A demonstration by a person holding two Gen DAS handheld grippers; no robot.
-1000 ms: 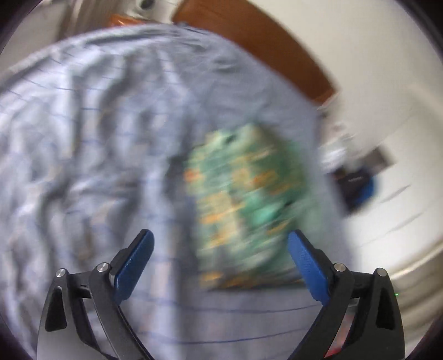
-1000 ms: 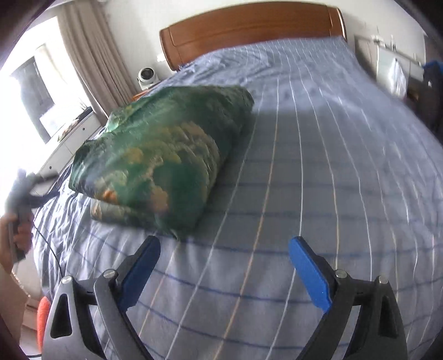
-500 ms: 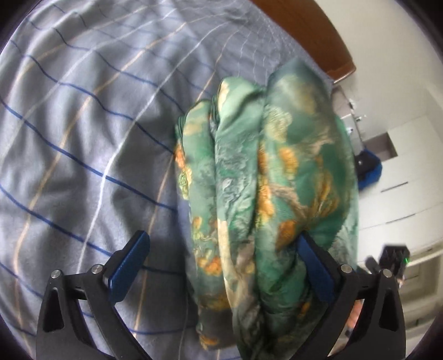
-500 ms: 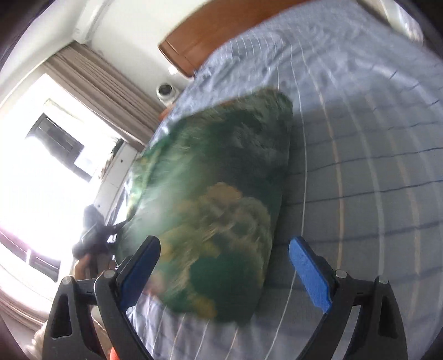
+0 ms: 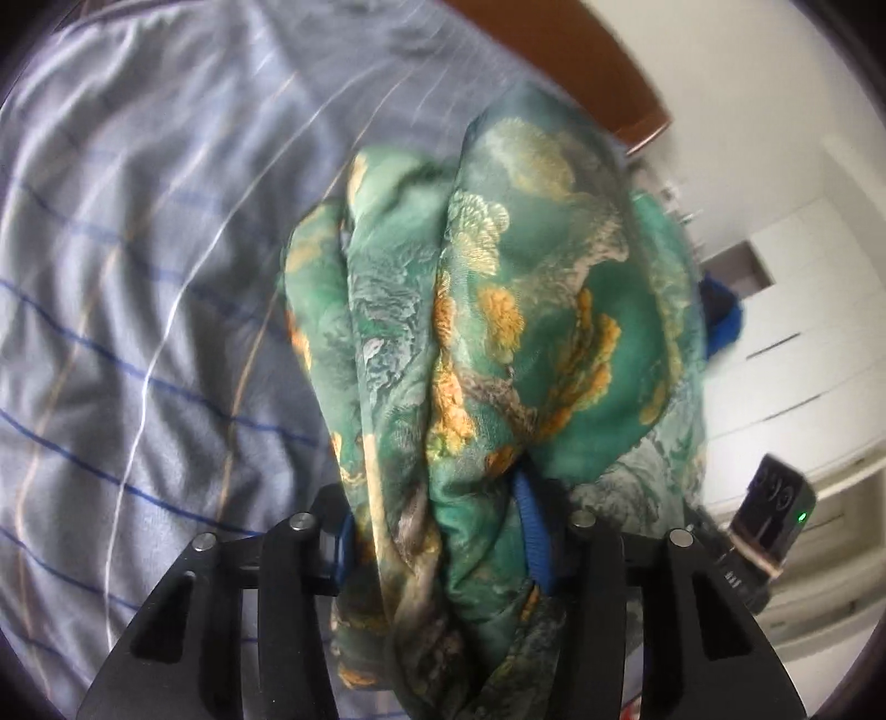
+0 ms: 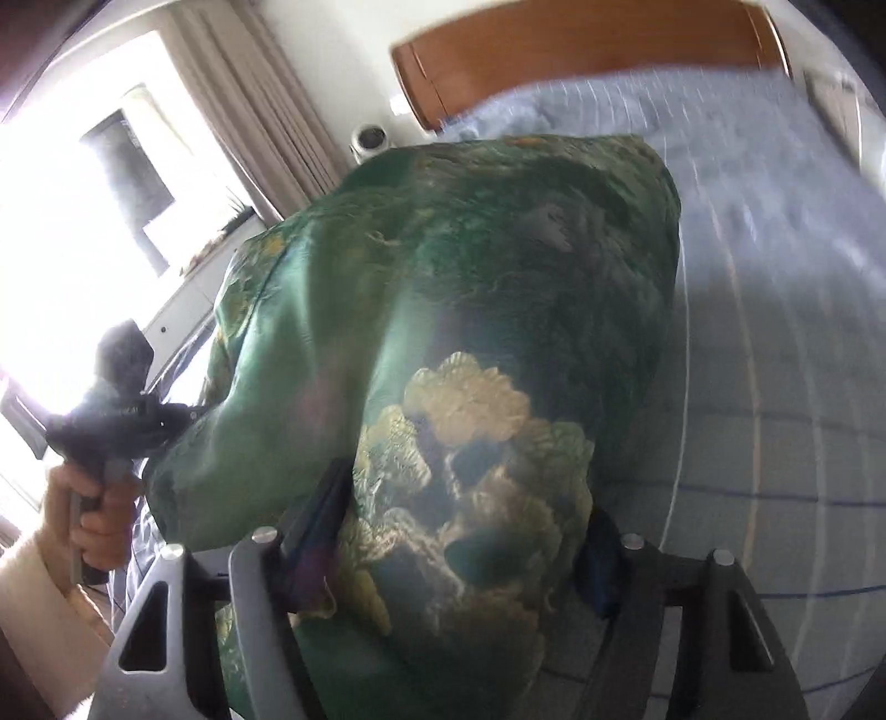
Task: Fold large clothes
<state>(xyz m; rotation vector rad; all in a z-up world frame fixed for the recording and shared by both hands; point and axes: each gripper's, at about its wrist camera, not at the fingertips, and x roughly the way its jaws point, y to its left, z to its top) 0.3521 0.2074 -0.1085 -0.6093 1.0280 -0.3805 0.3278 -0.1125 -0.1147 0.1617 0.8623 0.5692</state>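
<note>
A folded green garment (image 5: 498, 343) with orange and cream print lies bundled on the striped blue-grey bed sheet (image 5: 138, 277). My left gripper (image 5: 437, 543) is shut on one end of the bundle, with cloth bunched between its blue pads. My right gripper (image 6: 459, 548) is shut on the other end of the garment (image 6: 470, 310), and cloth hides most of its pads. In the right wrist view the left gripper (image 6: 116, 421) and the hand holding it show at the far left, beside the bundle.
A wooden headboard (image 6: 581, 50) stands at the bed's far end. Curtains (image 6: 249, 111) and a bright window are on the left. White cabinets (image 5: 803, 332) and a blue object (image 5: 725, 327) stand beyond the bed. The sheet (image 6: 775, 332) stretches to the right.
Both grippers were open and away from the bundle a second ago. They moved in onto its two ends and closed on the cloth.
</note>
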